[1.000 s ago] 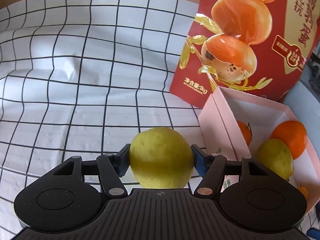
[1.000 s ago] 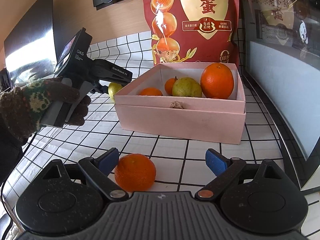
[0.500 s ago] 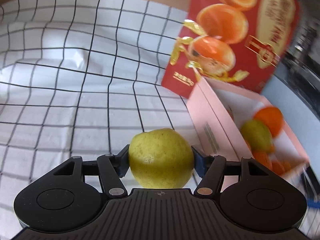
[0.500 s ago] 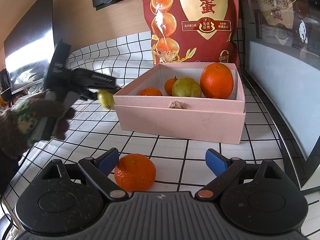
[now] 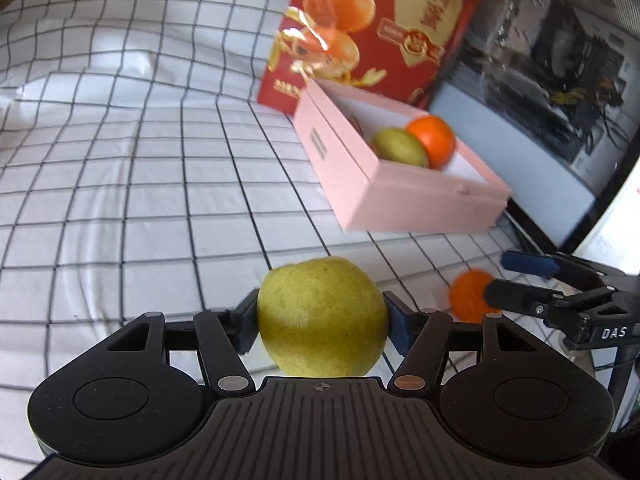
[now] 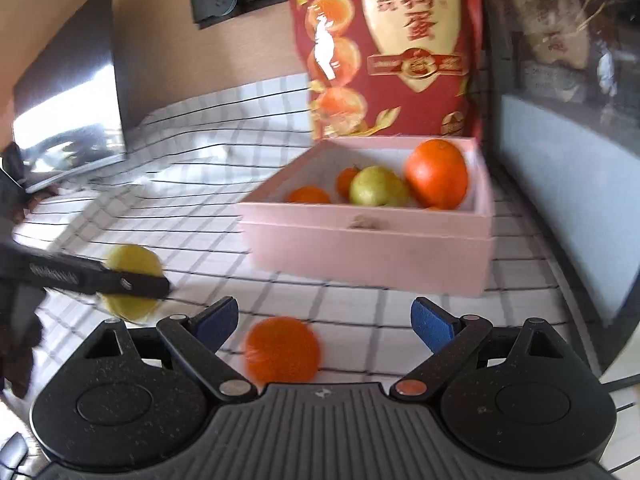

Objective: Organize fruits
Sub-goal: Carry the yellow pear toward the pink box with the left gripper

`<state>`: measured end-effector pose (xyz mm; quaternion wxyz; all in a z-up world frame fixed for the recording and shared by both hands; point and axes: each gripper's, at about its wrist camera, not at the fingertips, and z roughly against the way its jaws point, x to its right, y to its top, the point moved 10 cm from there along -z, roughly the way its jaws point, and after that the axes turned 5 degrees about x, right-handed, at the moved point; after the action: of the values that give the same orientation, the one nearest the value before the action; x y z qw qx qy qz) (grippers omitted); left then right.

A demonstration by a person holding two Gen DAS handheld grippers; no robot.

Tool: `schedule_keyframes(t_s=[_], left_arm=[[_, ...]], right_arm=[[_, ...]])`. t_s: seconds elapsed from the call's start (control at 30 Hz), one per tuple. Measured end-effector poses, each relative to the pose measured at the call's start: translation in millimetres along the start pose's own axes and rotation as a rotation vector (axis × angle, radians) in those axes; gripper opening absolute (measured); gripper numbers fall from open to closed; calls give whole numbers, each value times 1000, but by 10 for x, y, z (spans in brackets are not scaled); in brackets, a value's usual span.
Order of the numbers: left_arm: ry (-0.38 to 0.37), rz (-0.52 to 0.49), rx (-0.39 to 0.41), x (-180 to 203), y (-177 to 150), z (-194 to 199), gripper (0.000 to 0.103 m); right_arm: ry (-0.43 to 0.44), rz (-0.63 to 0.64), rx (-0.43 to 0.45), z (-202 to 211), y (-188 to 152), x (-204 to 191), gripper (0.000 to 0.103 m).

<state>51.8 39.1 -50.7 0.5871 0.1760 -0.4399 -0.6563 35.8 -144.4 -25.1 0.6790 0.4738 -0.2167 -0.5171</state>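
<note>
- Left wrist view: the left gripper has its fingers clamped on a yellow-green pear, one blue pad on each side of the fruit, which sits dead centre at the bottom of the frame.
- The pear is held above the checked cloth that covers the worktop.
- At about 1 o'clock from the pear lies the pink box, open, with a second pear and a large orange touching each other inside.
- Behind the box, at 12 o'clock, stands a red bag printed with orange halves.
- At 3 o'clock a loose mandarin lies on the cloth, blurred, between the fingers of the right gripper, which comes in from the right edge.
- Right wrist view: the right gripper has its fingers spread wide, not pressing on anything; the mandarin rests on the cloth between them, nearer the left pad and apart from the right one.
- At 10 o'clock the left gripper crosses in from the left edge with the held pear in its fingers, low over the cloth and well apart from the box.
- The box sits at 12 to 1 o'clock, holding the large orange, the second pear and small mandarins toward its left side.
- The red bag stands upright just behind the box.
</note>
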Motion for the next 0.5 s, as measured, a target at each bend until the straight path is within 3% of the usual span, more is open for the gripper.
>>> schedule_keyframes(t_s=[0.1,0.27,0.5], left_arm=[[20,-27,3,54,-16,-10,68],[18,-8,26,42,-26,-21,68],[55,39,90,37,-35,-13,68]], right_arm=[[57,-3,-62,-73,-79,-138,94],[-36,72,-105,-181,-140,-159,94],[-91,9,-147,-259,-187,17,95]])
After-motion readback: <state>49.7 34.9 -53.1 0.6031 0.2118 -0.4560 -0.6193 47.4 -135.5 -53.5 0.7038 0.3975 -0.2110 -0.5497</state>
